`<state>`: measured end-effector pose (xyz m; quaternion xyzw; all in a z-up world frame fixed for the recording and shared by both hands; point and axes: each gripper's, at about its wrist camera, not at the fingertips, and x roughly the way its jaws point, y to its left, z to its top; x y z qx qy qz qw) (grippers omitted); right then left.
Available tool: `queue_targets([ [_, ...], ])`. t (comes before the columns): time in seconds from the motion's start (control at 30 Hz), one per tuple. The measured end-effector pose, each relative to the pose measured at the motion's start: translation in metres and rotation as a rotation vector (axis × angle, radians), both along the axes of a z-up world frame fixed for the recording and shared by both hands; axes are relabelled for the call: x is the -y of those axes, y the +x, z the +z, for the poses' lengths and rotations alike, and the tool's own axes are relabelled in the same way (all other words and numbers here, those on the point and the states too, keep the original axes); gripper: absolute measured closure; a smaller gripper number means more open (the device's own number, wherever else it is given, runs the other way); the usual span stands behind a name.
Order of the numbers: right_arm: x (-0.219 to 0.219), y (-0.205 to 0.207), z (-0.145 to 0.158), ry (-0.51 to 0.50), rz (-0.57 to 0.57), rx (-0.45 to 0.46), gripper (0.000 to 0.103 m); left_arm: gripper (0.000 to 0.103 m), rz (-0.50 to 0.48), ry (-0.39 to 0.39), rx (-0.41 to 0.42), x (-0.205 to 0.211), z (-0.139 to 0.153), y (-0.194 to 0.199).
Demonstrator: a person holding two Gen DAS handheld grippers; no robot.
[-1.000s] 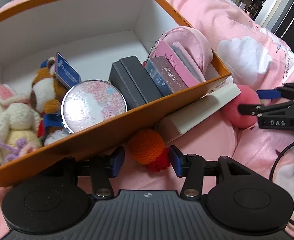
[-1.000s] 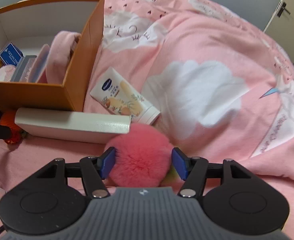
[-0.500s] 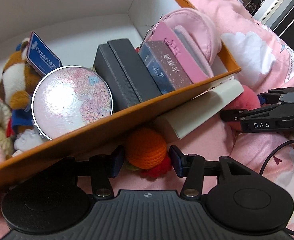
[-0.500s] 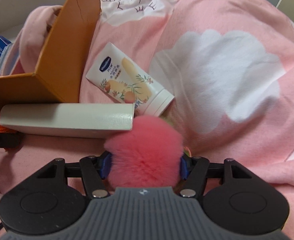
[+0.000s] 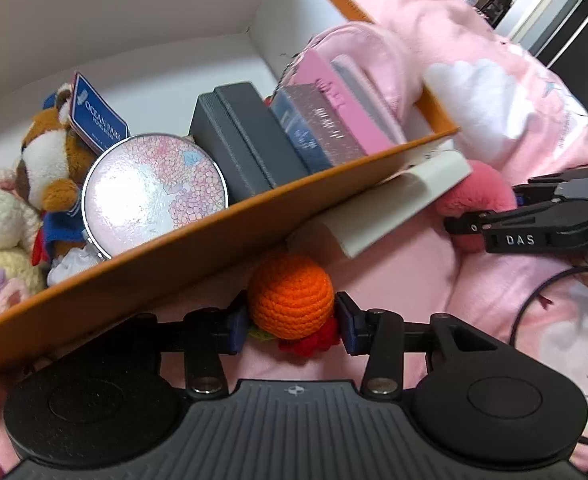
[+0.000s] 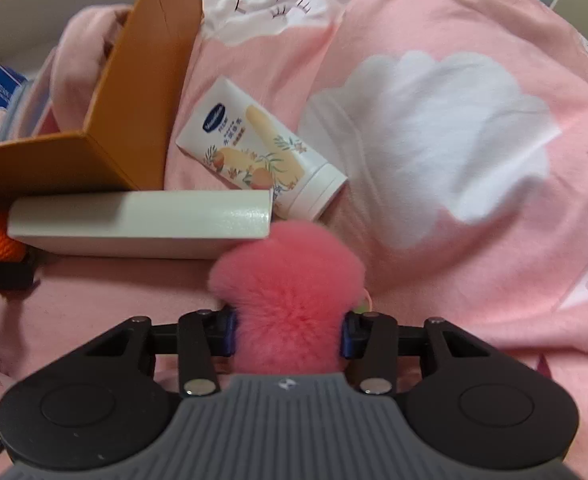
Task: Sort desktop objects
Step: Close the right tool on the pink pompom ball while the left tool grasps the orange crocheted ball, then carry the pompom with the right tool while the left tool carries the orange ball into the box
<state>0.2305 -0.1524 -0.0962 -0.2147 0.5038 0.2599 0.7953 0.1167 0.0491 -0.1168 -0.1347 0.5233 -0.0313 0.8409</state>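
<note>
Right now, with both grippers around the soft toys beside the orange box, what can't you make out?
- Left wrist view: the red and green base under the orange crocheted ball is hidden by the left gripper, jaws closing.
- Right wrist view: the pink fluffy pom-pom covers the right gripper pads; jaws closing.
- The white lotion tube print is too blurred to read.

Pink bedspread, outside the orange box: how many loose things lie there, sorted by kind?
Soft balls: 2, the orange crochet ball and the pink pompom
Long boxes: 1, the white long box
Tubes: 1, the cream tube
Total: 4
</note>
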Motion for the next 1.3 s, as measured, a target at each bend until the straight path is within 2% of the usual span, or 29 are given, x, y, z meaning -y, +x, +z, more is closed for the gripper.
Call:
queue_targets([
  [0.13, 0.007, -0.012, 0.015, 0.026, -0.013, 0.043, 0.057, 0.052, -0.023, 0.000, 0.040, 0.003, 0.015, -0.011],
  [0.27, 0.017, -0.027, 0.033, 0.023, -0.014, 0.138, 0.057, 0.052, -0.040, -0.003, 0.092, 0.006, 0.032, -0.023],
  [0.37, 0.021, -0.034, 0.049, 0.066, -0.012, 0.185, 0.057, 0.052, -0.043, -0.007, 0.142, 0.008, 0.048, -0.032],
  [0.63, 0.007, -0.044, 0.103, 0.295, 0.076, 0.273, 0.057, 0.052, -0.009, -0.022, 0.283, -0.001, 0.099, -0.042],
  [0.83, -0.022, -0.046, 0.128, 0.450, 0.170, 0.242, 0.057, 0.052, 0.050, 0.036, 0.368, -0.022, 0.125, -0.029],
  [1.0, -0.059, -0.033, 0.132, 0.513, 0.226, 0.232, 0.057, 0.052, 0.108, 0.068, 0.381, -0.050, 0.129, -0.003],
  [1.3, -0.121, -0.003, 0.113, 0.538, 0.253, 0.181, 0.057, 0.052, 0.121, 0.097, 0.330, -0.077, 0.095, 0.045],
])
